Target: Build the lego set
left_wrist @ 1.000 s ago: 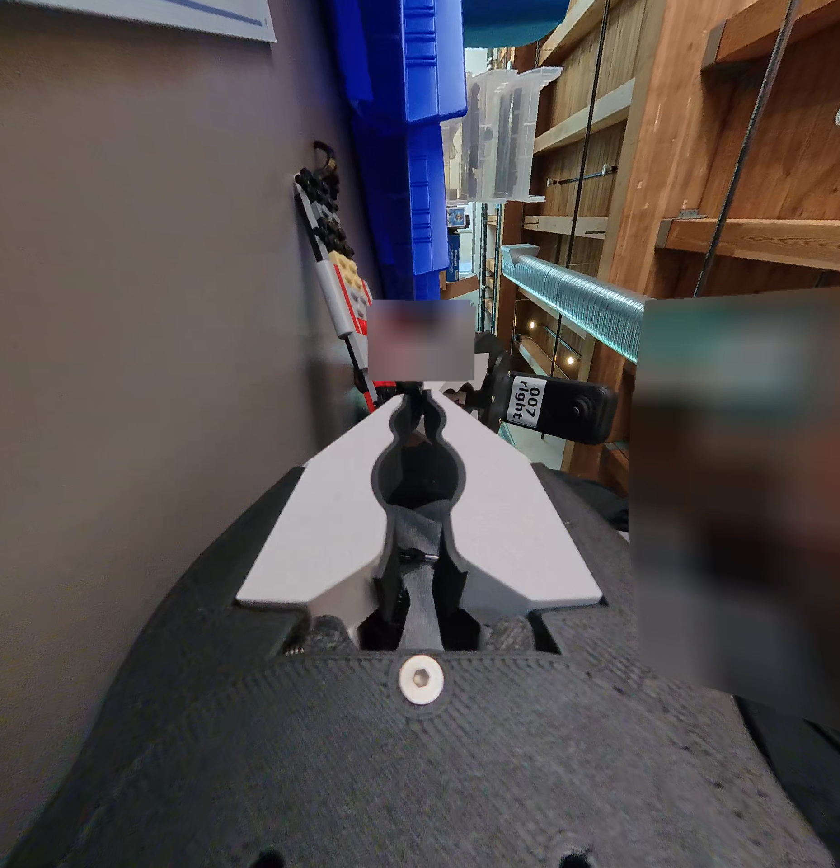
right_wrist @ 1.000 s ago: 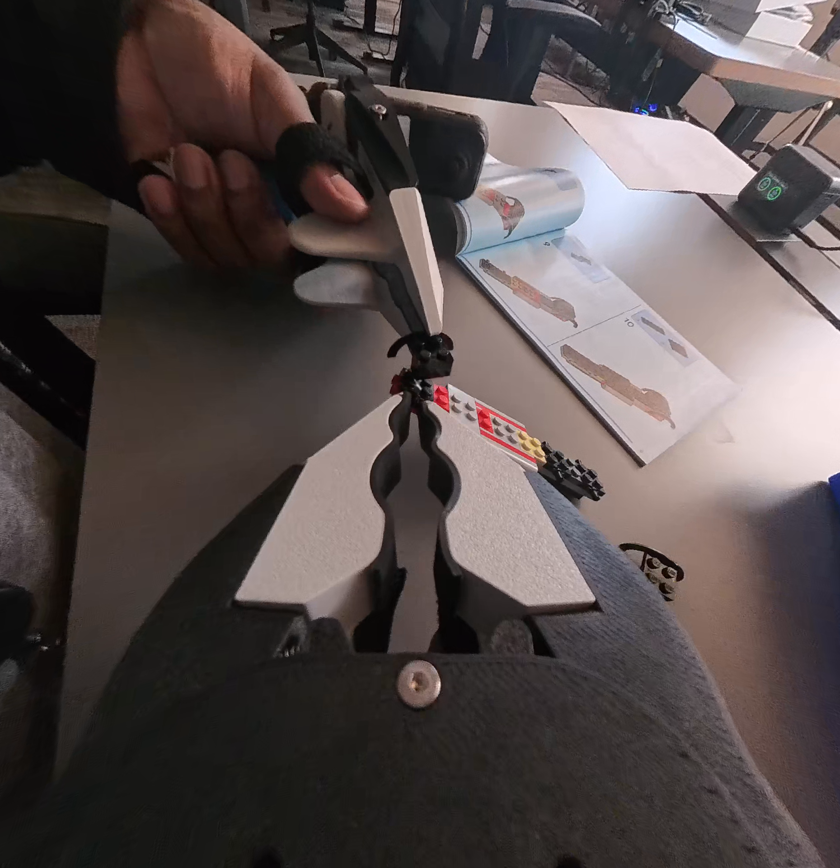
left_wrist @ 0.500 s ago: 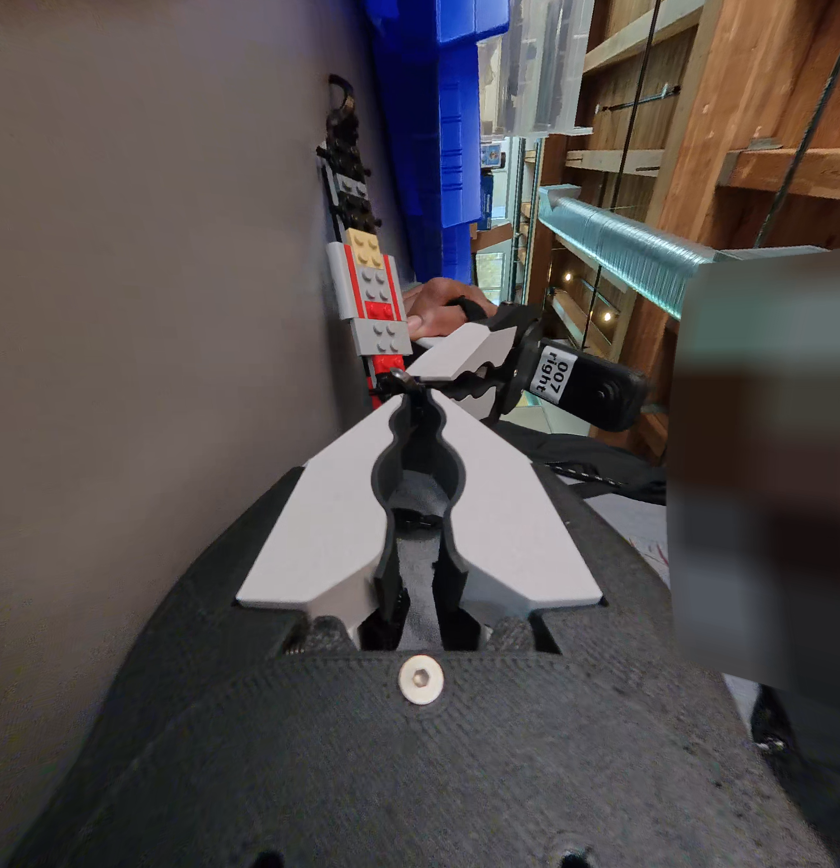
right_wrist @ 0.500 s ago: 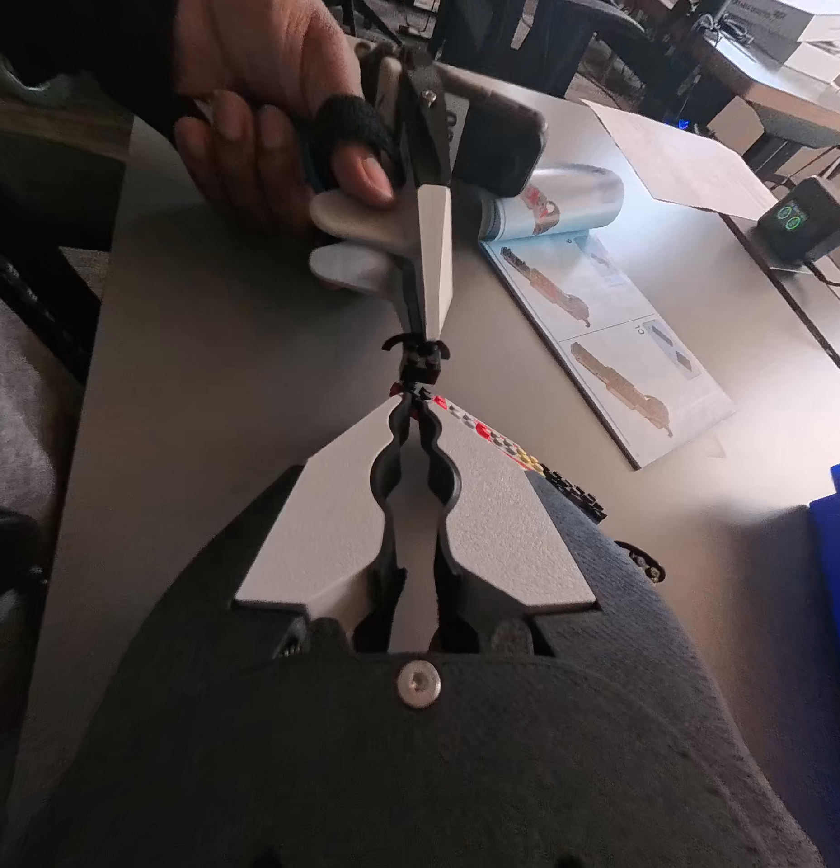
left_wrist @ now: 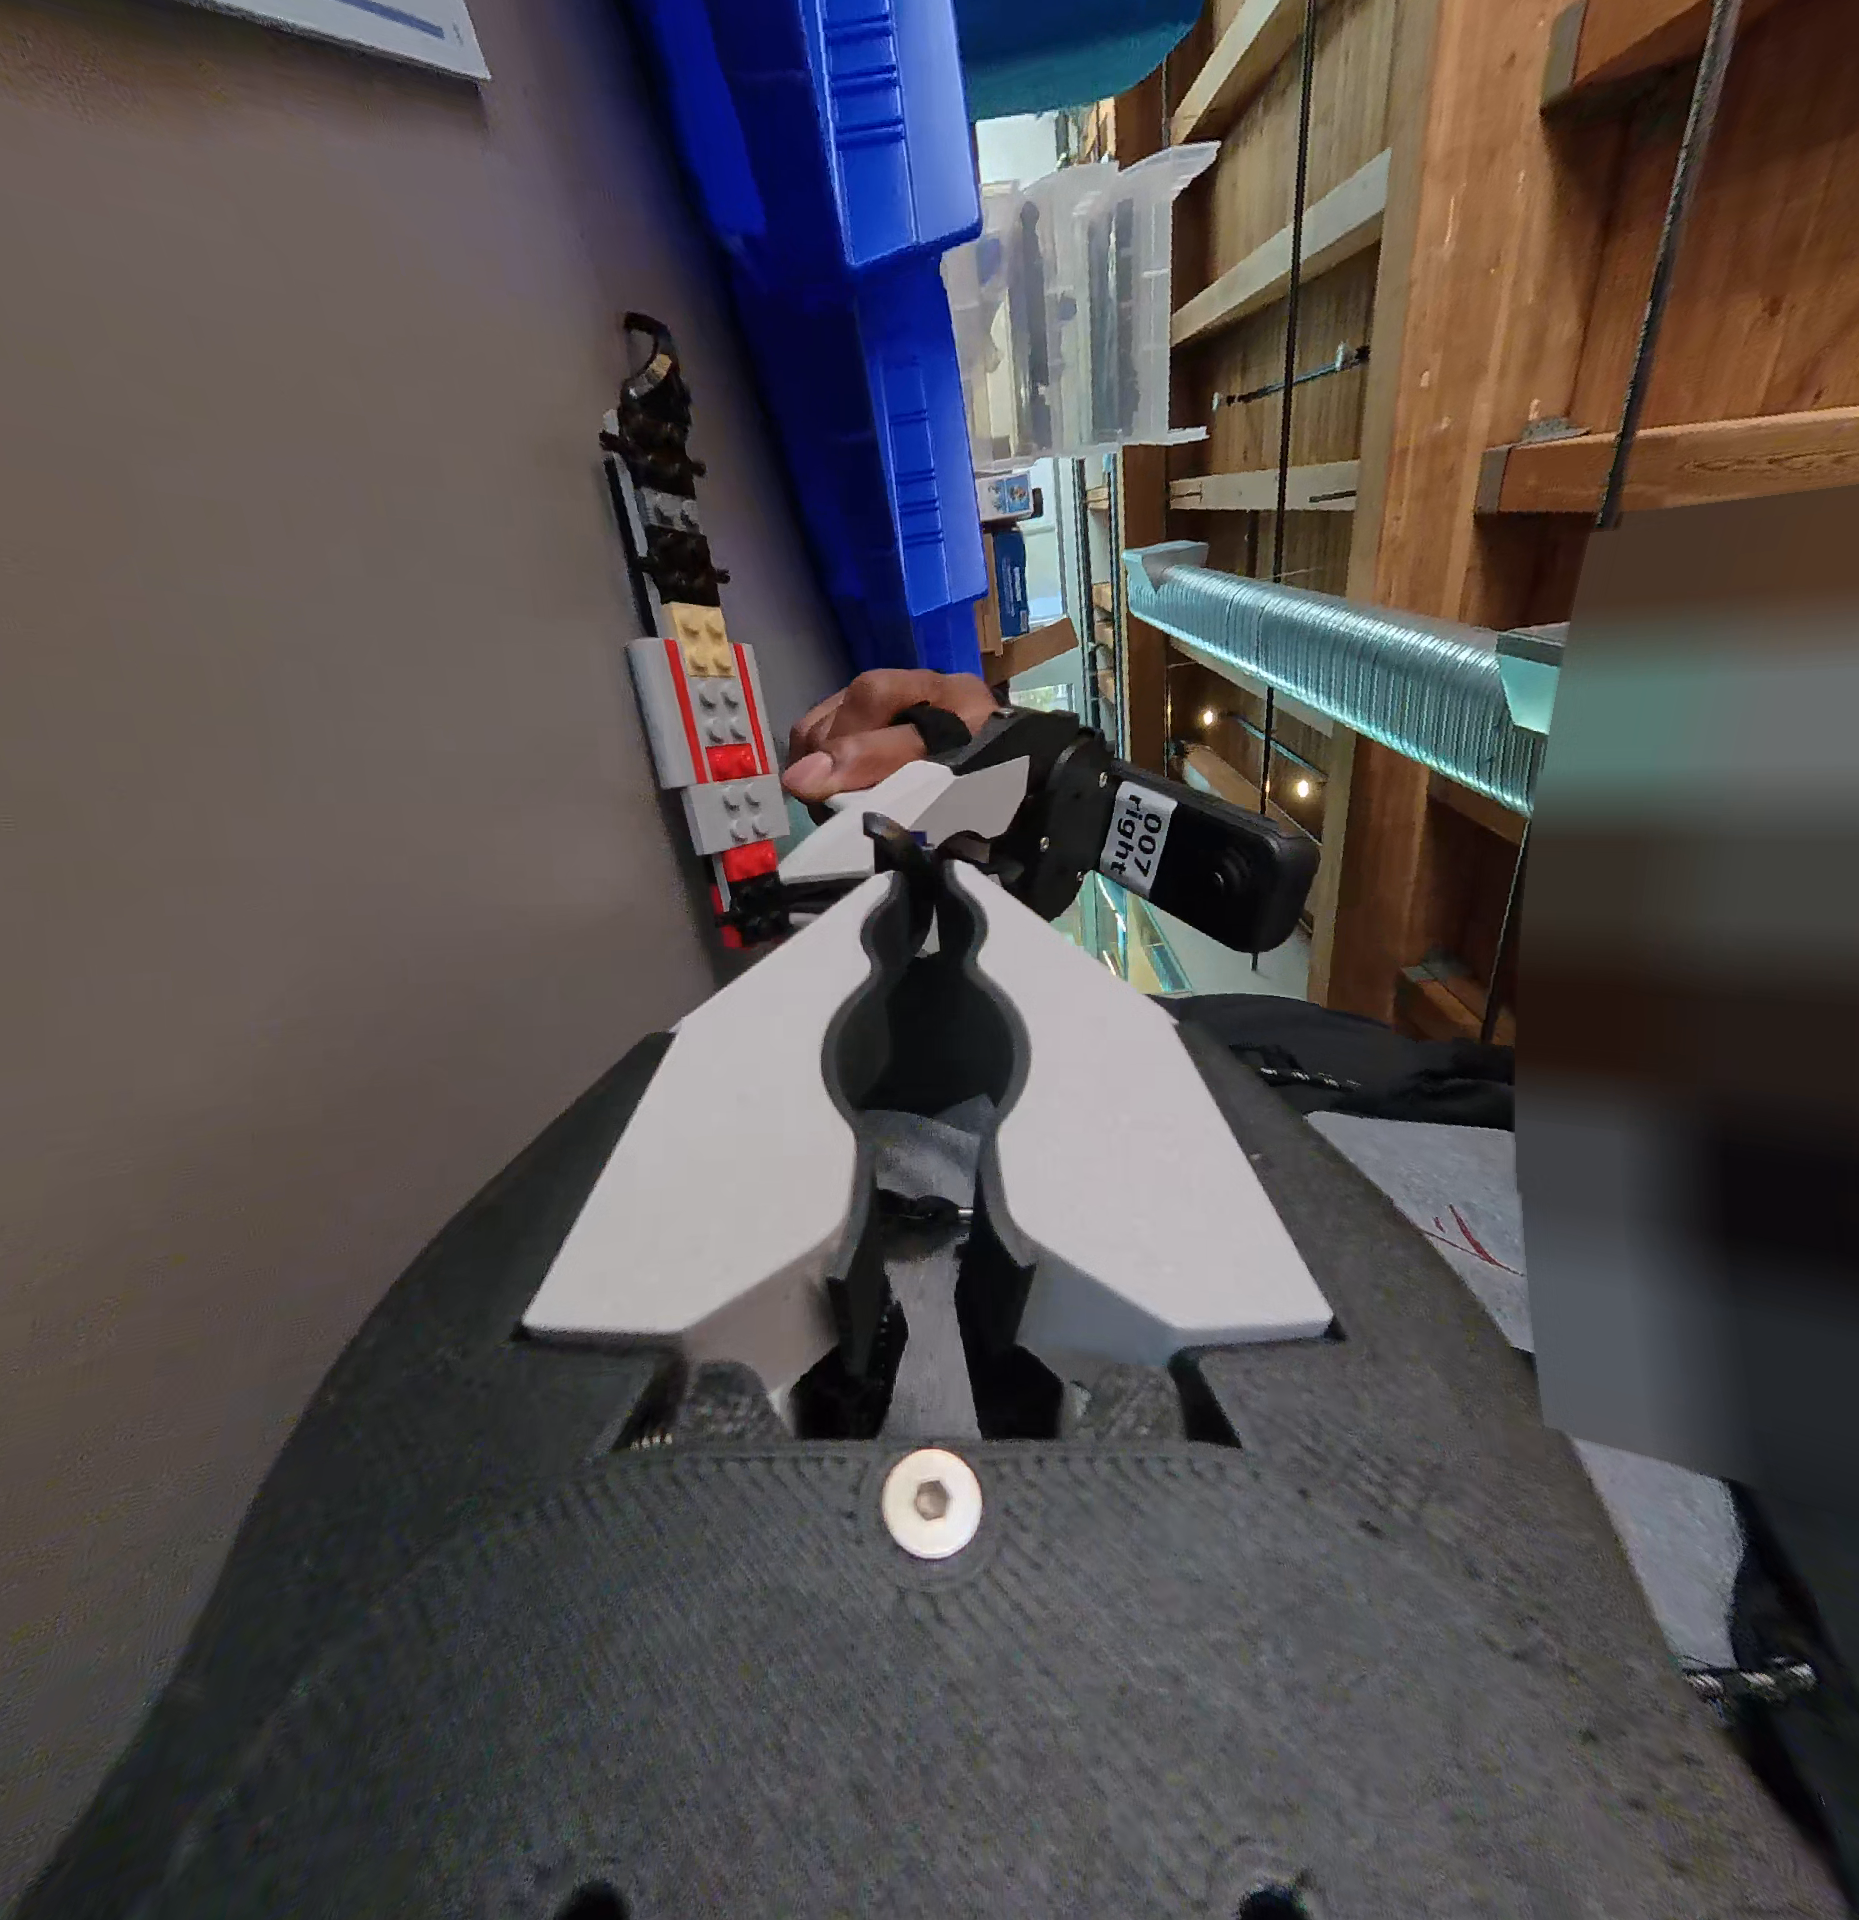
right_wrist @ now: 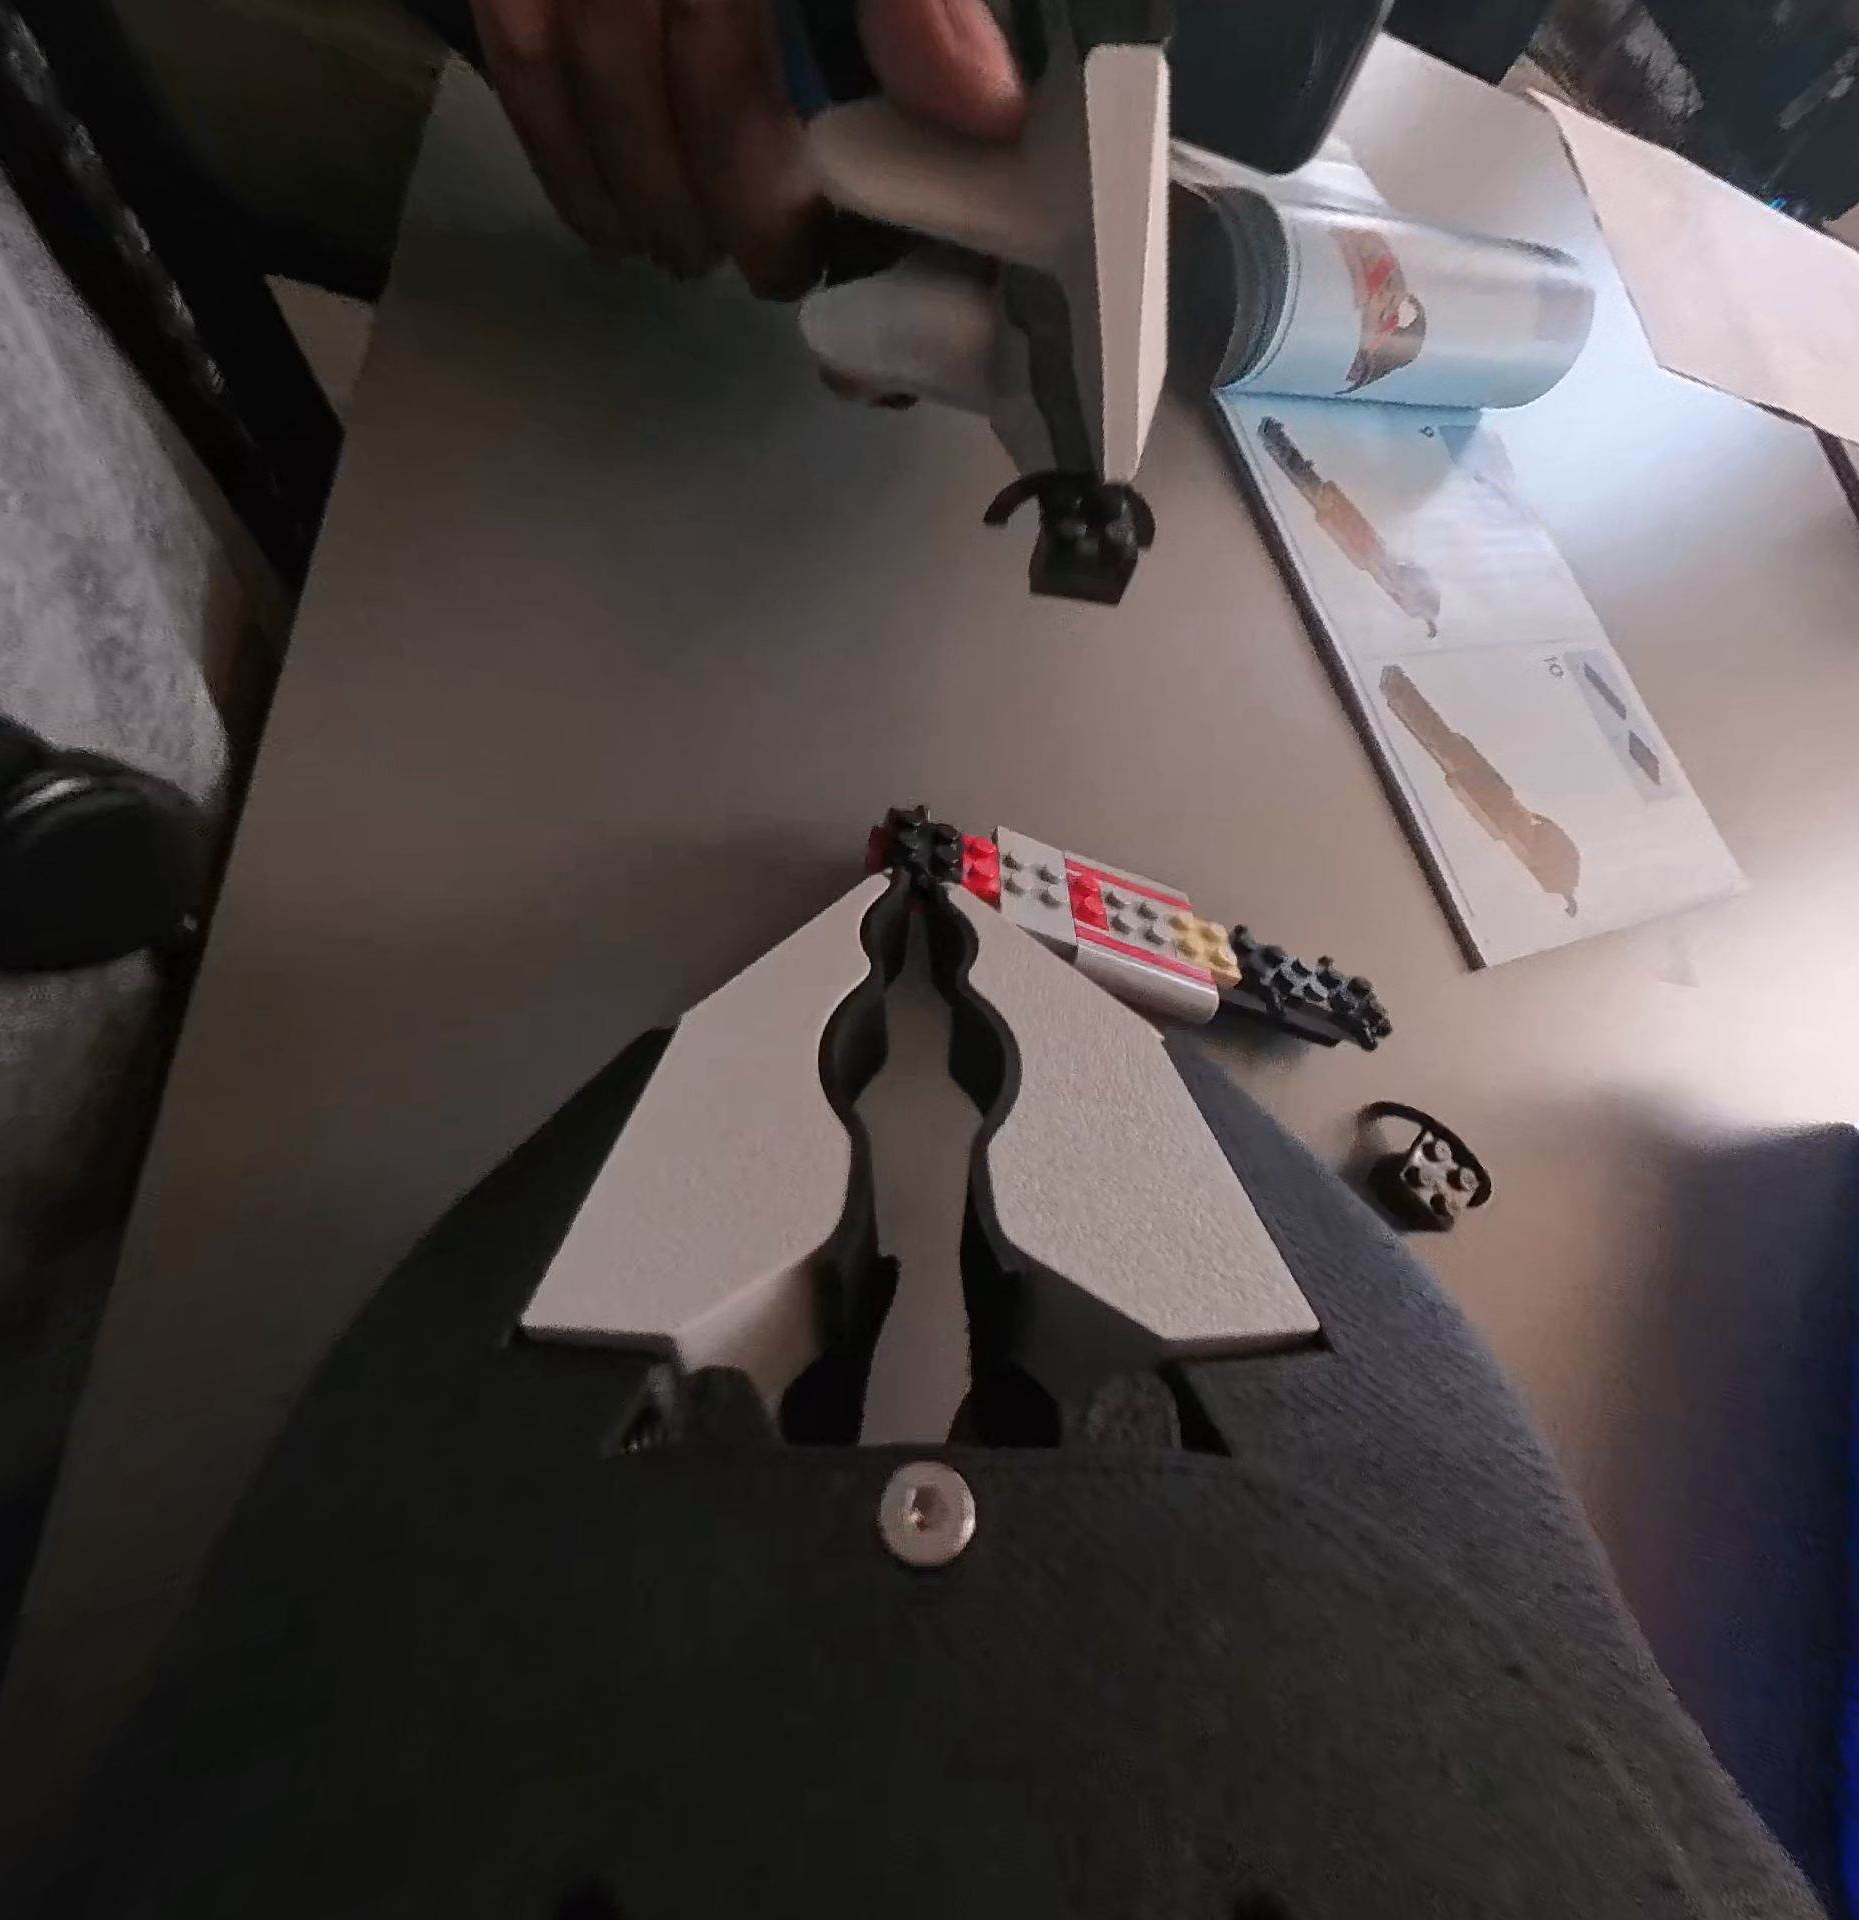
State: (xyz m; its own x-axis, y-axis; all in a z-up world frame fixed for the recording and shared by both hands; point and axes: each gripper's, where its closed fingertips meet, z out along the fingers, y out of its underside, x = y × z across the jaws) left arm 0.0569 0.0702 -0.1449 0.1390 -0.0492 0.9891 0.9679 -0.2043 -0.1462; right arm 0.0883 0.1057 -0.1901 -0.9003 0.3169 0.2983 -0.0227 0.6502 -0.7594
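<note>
The long, flat lego model of grey, red, tan and black studded plates point(right_wrist: 1117, 930) lies on the matte grey tabletop point(right_wrist: 592, 665), studs up. In the right wrist view its long axis runs from the black end at the right gripper point(right_wrist: 920, 883) away to the right and slightly toward the camera, ending in a black studded tail. The right gripper's jaws are pressed together on that near black-and-red end, pinning the model to the table.

Above and well apart from it, the left gripper point(right_wrist: 1086, 499) hangs tip-down with its jaws pinching a small black studded brick with curved horn-like prongs point(right_wrist: 1076, 545). In the left wrist view that piece shows only as a dark sliver between the closed tips.

The step in hand appears to be adding this horned brick to the model. The next move likely calls for lowering it squarely over the matching studs, most probably at the held black end, and pressing down while the right gripper steadies the model. The exact seat cannot be told from the pictures.

A second small black horned brick point(right_wrist: 1429, 1169) lies loose on the table just beyond the tail. An open instruction booklet with pale blue pages point(right_wrist: 1507, 665) lies farther off. A blue plastic bin point(left_wrist: 873, 312) stands at the table's edge.
</note>
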